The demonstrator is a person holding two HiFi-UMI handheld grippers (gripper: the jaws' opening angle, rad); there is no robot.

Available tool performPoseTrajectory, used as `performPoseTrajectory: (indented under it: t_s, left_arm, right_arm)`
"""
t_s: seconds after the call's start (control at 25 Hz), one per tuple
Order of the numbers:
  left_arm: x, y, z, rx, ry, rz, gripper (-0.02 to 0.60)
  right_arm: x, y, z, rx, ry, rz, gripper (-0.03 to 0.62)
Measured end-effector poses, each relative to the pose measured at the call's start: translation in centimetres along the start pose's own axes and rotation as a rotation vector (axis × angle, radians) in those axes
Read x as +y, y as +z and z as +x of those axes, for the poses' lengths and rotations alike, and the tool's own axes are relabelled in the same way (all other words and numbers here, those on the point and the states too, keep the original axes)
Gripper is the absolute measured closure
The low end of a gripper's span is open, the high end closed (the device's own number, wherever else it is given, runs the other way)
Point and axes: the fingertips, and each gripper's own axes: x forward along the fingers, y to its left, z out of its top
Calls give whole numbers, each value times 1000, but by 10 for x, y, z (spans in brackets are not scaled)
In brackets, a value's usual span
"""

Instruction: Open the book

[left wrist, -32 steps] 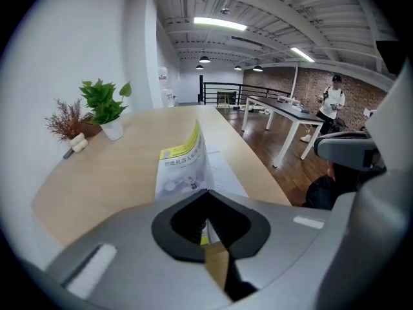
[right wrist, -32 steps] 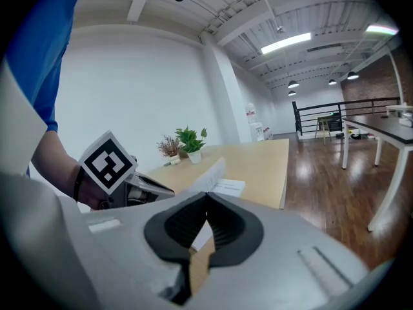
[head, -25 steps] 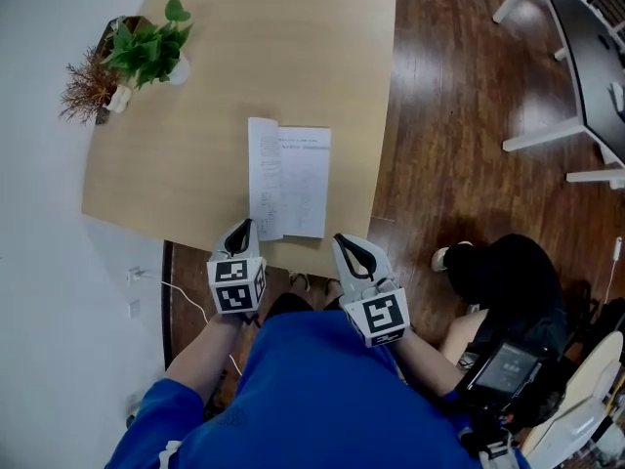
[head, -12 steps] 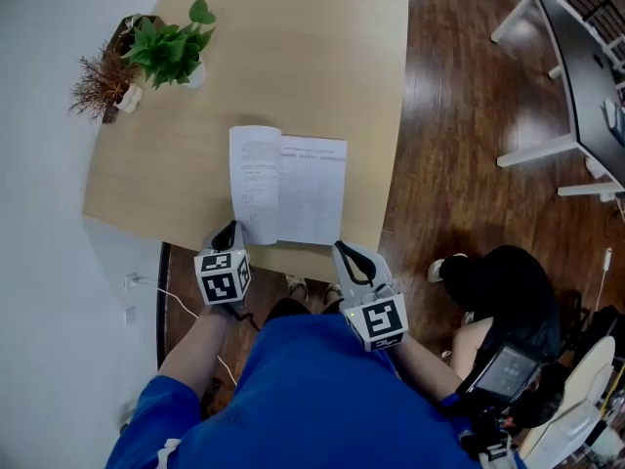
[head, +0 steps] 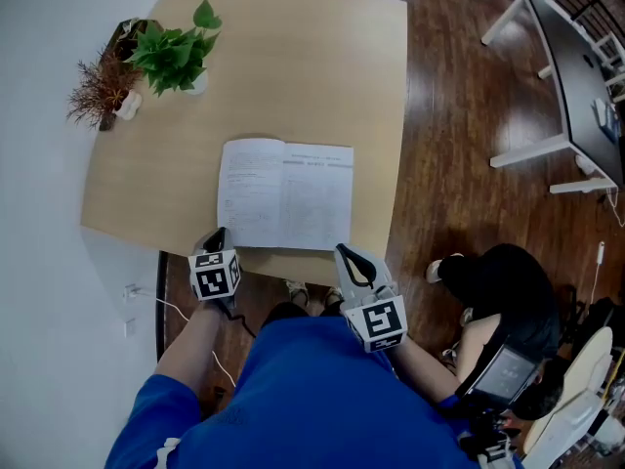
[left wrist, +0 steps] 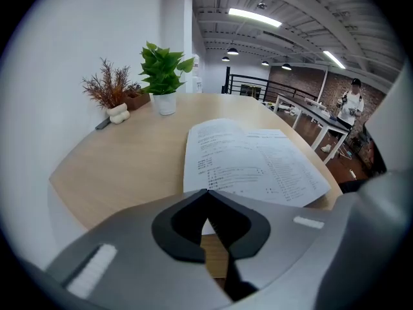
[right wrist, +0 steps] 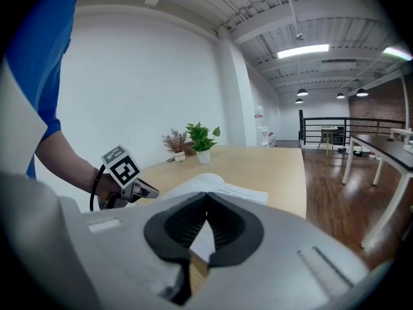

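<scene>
The left tool (head: 217,234) has its jaws together at the tips with nothing visibly between them. It points down at the near-left corner of the book (head: 285,194), just beside that corner or touching it; the head view cannot settle which. The right tool (head: 345,252) also has its jaws together and empty, and it hangs just off the near edge of the desk (head: 293,66), close to the book's near-right corner but apart from it. The book lies ahead of both tools, near the desk's front edge, spread flat with two printed pages up. Its long side runs left to right across the person and its spine runs away from them. By this the opening looks as good as done, and if any pressing flat is wanted, the left tool is the nearer. The left gripper view shows the left page rising in a slight bulge toward the spine, which the head view flattens out. The right gripper view shows the left tool from the side at the desk's edge. Only the head view shows both tools and the whole book together.
</scene>
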Motion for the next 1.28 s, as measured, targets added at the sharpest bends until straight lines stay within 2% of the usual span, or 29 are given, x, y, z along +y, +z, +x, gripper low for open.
performPoseTrajectory:
  t_s: [0.48, 0.92, 1.04, 1.28]
  left_arm:
    - [20, -16, 25, 50, -25, 41, 575]
    - [20, -7, 24, 23, -44, 48, 575]
    - [18, 3, 14, -44, -59, 27, 575]
    - [-5, 44, -31, -283, -118, 28, 575]
  right_arm:
    - [9, -1, 16, 23, -65, 15, 592]
    - [12, 3, 22, 12, -79, 15, 592]
    - [14, 7, 22, 0, -75, 11, 592]
    - [15, 14, 19, -28, -80, 0, 592]
